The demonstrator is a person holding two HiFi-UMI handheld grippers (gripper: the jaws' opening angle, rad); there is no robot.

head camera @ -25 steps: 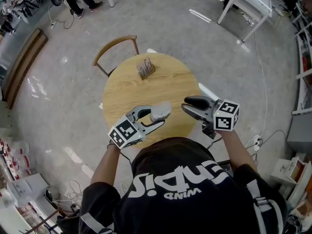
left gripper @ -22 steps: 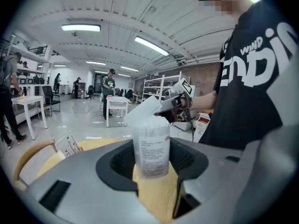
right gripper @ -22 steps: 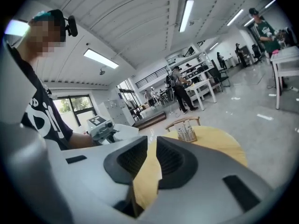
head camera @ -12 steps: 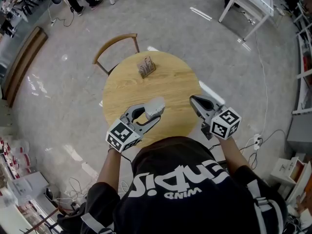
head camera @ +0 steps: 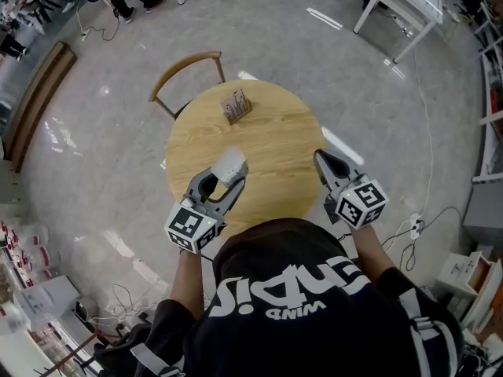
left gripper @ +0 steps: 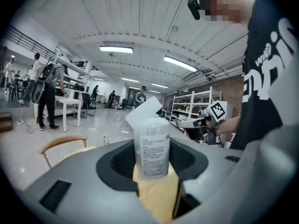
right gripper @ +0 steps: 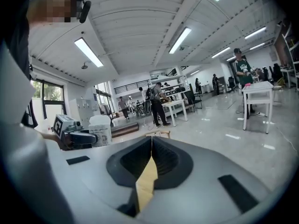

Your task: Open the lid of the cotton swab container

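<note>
In the head view the left gripper clamps the cotton swab container between its jaws over the bench, with the right gripper well off to its right; the left gripper view shows the lid tipped up above those jaws, so any tilt or slackened squeeze could spill swabs; the right gripper view shows that gripper's jaws closed on nothing, too far off to steady it.

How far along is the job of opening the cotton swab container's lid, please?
Done: the lid stands flipped up off the cotton swab container. In hand: the left gripper clamps the container above the round wooden table; the right gripper is shut on nothing, off to the side. Left: nothing of the opening itself, it seems; probably only setting the container down.
</note>
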